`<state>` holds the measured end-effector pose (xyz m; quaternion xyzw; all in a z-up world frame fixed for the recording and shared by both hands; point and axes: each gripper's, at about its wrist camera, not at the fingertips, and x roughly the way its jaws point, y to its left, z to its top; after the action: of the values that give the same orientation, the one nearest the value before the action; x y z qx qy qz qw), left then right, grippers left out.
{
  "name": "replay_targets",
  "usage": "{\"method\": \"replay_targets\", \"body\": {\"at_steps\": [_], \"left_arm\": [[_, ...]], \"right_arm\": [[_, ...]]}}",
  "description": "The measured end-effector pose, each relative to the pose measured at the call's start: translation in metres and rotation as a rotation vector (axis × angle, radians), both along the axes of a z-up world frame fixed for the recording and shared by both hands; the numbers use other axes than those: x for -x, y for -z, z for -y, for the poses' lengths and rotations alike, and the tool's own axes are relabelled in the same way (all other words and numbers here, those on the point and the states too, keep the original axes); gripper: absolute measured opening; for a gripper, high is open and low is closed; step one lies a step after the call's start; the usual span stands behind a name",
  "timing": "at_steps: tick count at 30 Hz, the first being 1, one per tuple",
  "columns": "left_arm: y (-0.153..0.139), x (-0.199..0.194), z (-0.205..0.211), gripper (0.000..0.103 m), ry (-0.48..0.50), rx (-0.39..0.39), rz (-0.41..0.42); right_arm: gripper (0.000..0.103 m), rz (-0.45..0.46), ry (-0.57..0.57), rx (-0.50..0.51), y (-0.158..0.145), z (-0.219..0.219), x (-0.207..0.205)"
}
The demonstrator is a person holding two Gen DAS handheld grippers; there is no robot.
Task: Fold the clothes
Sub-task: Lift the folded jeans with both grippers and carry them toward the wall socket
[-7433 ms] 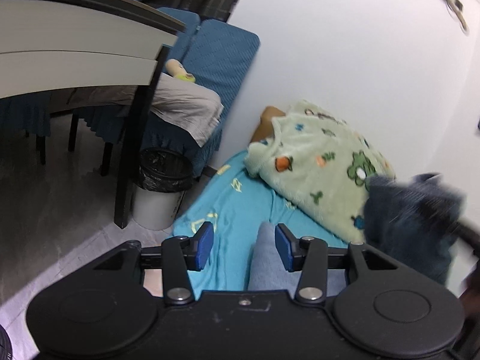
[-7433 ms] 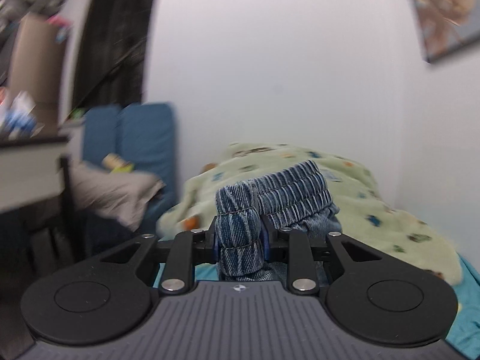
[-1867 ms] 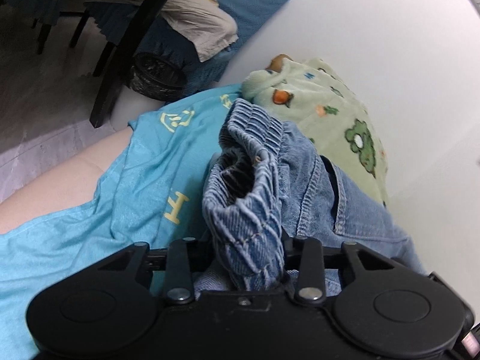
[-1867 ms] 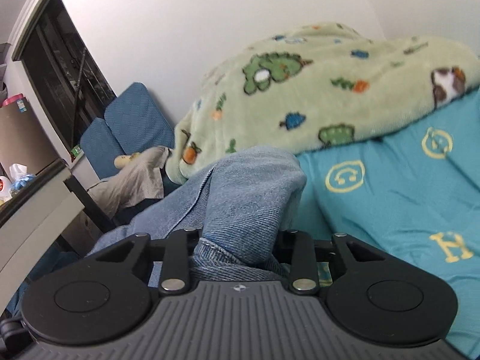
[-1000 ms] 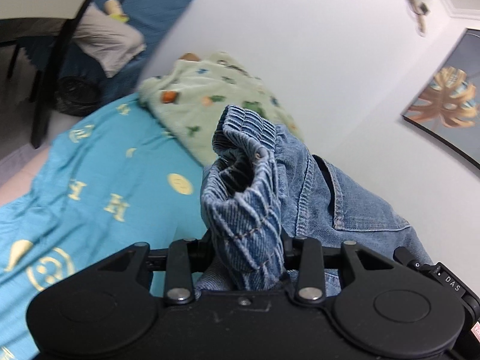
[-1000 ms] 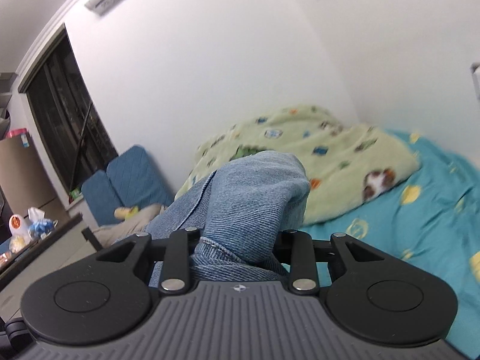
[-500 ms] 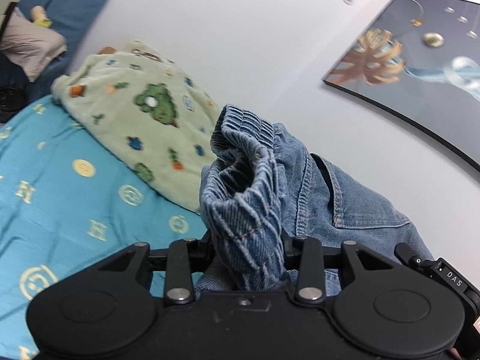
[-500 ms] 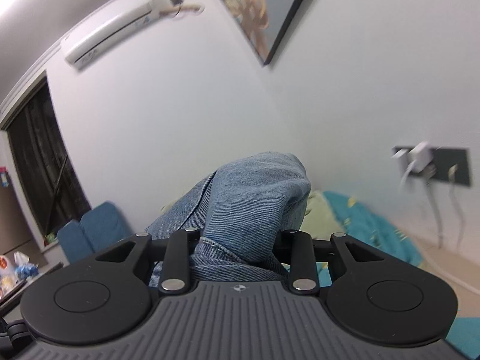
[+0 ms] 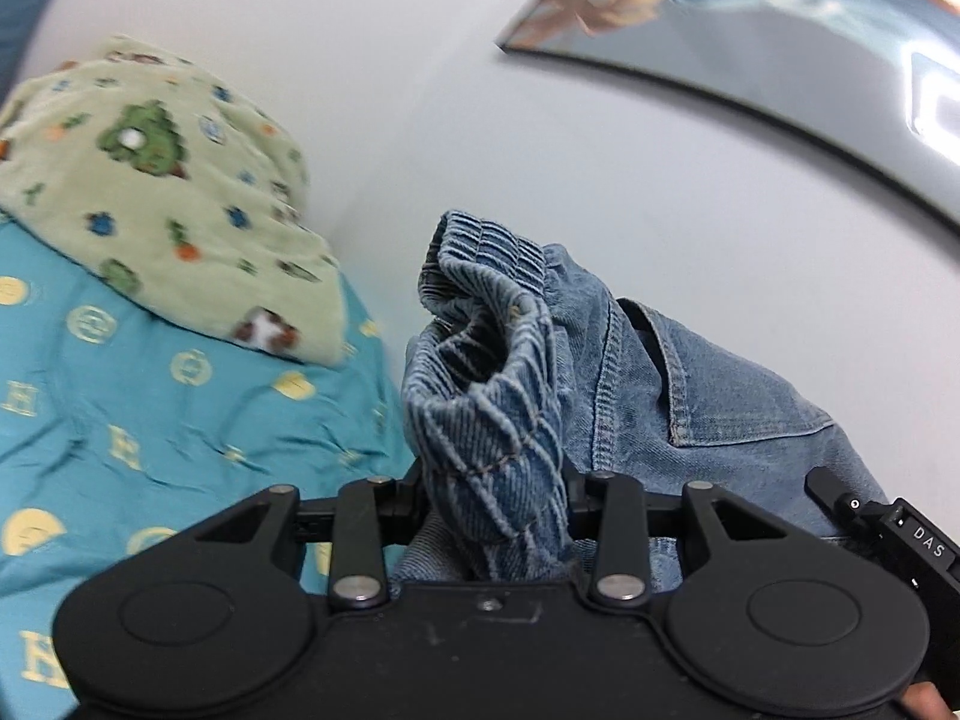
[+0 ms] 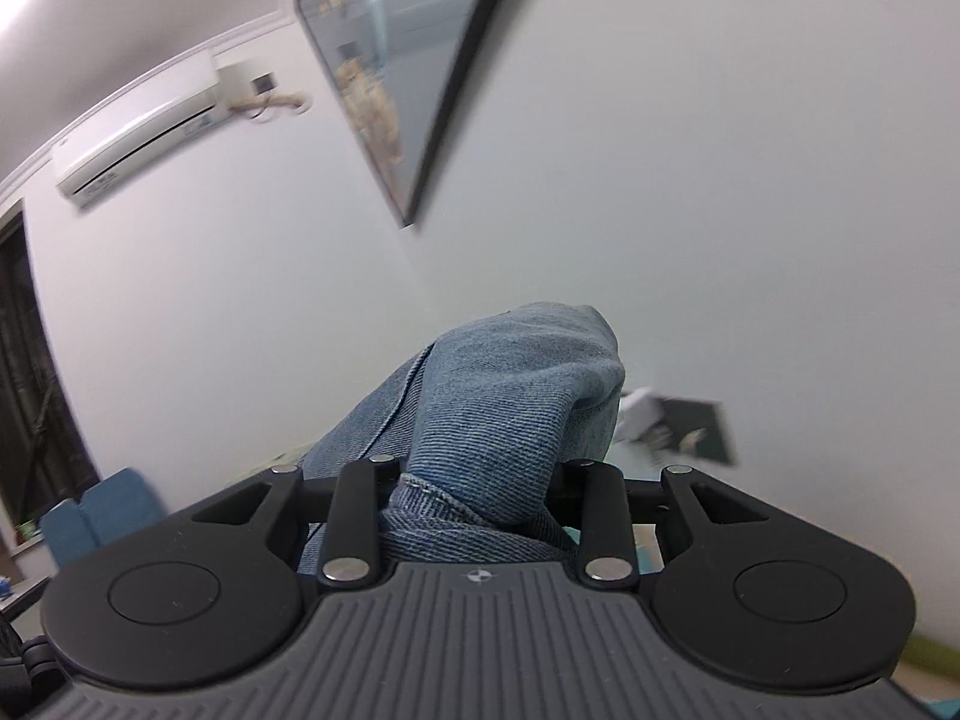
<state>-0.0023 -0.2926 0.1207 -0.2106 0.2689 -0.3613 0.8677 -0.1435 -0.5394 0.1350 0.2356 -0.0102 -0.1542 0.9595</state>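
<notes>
We find the left gripper (image 9: 495, 495) clamped on the ribbed waistband of the denim trousers (image 9: 690, 396) and the right gripper (image 10: 480, 480) clamped on a thick bunch of the same denim, the garment carried in the air above the blue bedsheet (image 9: 150, 420). We judge the bunched, layered holds liable to slip or shed a layer, and setting down near the green blanket (image 9: 162, 192) risks a crooked fold.
</notes>
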Motion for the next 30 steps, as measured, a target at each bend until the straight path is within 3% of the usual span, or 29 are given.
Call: {"method": "replay_targets", "body": {"at_steps": [6, 16, 23, 27, 30], "left_arm": [[0.03, -0.015, 0.063, 0.034, 0.136, -0.06, 0.035], [0.104, -0.045, 0.147, 0.034, 0.28, -0.189, 0.049], [0.16, -0.062, 0.177, 0.034, 0.333, -0.26, 0.045], [0.191, -0.07, 0.185, 0.034, 0.369, -0.318, 0.037], [0.212, -0.076, 0.19, 0.035, 0.395, -0.368, 0.046]], "right_arm": [[0.033, -0.03, 0.09, -0.022, 0.034, 0.039, 0.024], [0.033, -0.071, 0.219, -0.024, 0.11, 0.069, 0.019], [0.033, -0.127, 0.28, -0.014, 0.167, 0.067, 0.014], [0.033, -0.177, 0.306, -0.087, 0.201, 0.068, 0.013], [0.033, -0.27, 0.32, -0.162, 0.23, 0.071, 0.008]]}}
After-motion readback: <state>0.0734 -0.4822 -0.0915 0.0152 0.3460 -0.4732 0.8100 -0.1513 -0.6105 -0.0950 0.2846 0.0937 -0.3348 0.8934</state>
